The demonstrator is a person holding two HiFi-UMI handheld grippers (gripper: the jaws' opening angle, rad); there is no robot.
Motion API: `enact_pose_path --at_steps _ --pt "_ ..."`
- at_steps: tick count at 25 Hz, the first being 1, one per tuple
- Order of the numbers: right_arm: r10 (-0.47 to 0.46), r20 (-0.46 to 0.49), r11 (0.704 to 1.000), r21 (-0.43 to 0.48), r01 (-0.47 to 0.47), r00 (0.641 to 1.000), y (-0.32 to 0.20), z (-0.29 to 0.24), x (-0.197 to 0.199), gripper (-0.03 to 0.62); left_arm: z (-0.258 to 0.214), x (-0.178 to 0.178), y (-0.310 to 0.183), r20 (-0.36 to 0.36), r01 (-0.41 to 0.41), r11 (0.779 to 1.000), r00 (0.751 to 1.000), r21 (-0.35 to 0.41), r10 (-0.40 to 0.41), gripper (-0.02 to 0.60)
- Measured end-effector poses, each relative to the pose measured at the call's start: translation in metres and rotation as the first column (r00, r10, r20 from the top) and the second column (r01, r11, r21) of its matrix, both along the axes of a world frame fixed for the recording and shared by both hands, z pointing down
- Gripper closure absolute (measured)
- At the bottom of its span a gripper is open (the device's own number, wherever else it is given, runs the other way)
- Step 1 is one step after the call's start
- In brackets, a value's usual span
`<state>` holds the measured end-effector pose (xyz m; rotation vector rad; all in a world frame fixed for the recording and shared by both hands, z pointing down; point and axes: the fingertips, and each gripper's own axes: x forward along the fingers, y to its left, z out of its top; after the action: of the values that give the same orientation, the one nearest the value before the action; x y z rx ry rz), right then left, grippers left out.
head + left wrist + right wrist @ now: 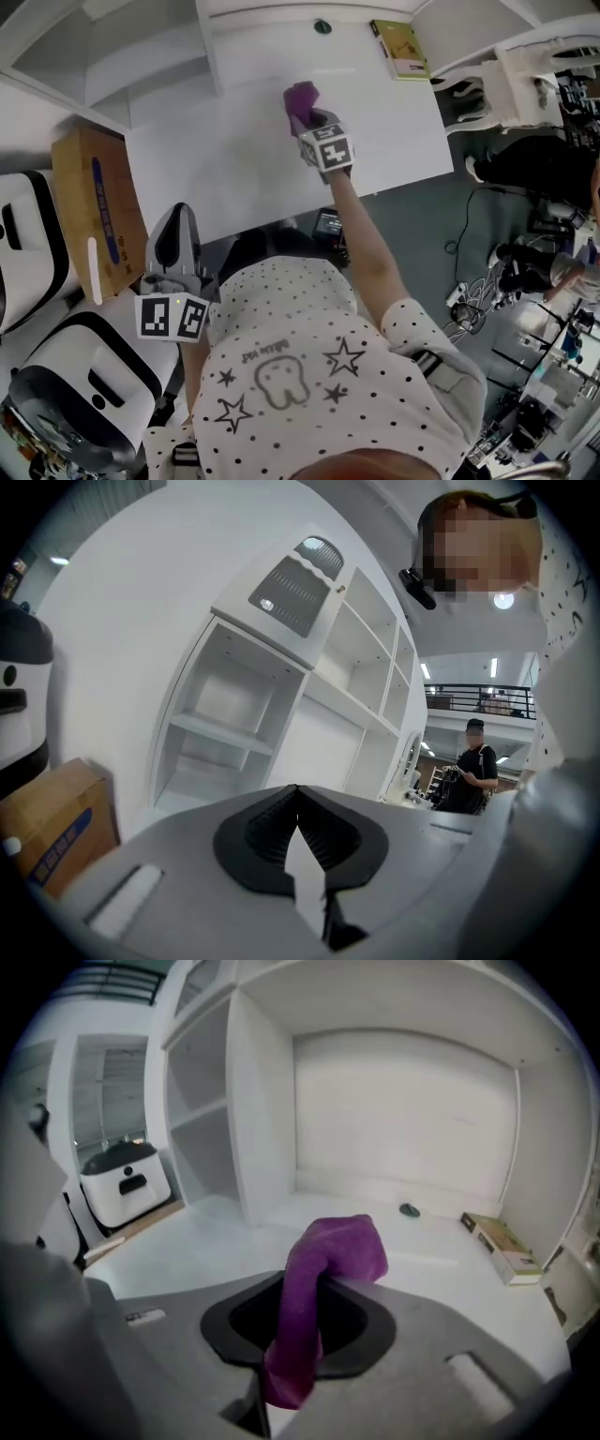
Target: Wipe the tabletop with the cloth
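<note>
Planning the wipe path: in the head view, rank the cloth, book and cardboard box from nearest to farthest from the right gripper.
1. The cloth, pinched in the right gripper.
2. The book, at the back right of the table.
3. The cardboard box, beyond the table's left edge.

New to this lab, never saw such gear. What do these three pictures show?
No robot here: a person holds a two-jaw gripper in each hand. One picture comes from a camera on the person's head, looking down; the other two from cameras riding on the grippers. The right gripper is shut on a purple cloth over the white tabletop, where a book and a small dark disc lie. The left gripper is shut, empty, off the table.
</note>
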<state>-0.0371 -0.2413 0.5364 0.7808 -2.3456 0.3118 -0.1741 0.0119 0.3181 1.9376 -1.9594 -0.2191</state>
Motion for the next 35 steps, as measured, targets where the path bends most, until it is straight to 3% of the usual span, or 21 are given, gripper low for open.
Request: enact_pose_path --at_steps 5,8,15,35 --pt "0.017 -0.156 0.996 -0.08 -0.03 0.988 -0.016 0.051 -0.024 0.52 0.006 -0.012 0.005 0.001 0.018 0.999 1.0 -0.04 -0.018 0.597" --pt "0.032 -0.226 0.997 -0.063 -0.047 0.974 -0.017 0.064 -0.023 0.523 0.008 -0.019 0.008 -0.001 0.032 0.998 0.999 -0.044 -0.032 0.597" --pt "0.062 -0.241 0.998 -0.005 -0.065 0.969 -0.009 0.065 -0.039 0.53 0.013 -0.027 0.013 -0.02 0.04 0.998 0.999 -0.048 -0.041 0.597" --pt "-0.005 -0.218 1.0 -0.029 -0.002 0.976 0.059 0.066 -0.131 0.53 0.015 -0.054 0.04 -0.034 0.084 0.996 0.996 -0.038 -0.086 0.597"
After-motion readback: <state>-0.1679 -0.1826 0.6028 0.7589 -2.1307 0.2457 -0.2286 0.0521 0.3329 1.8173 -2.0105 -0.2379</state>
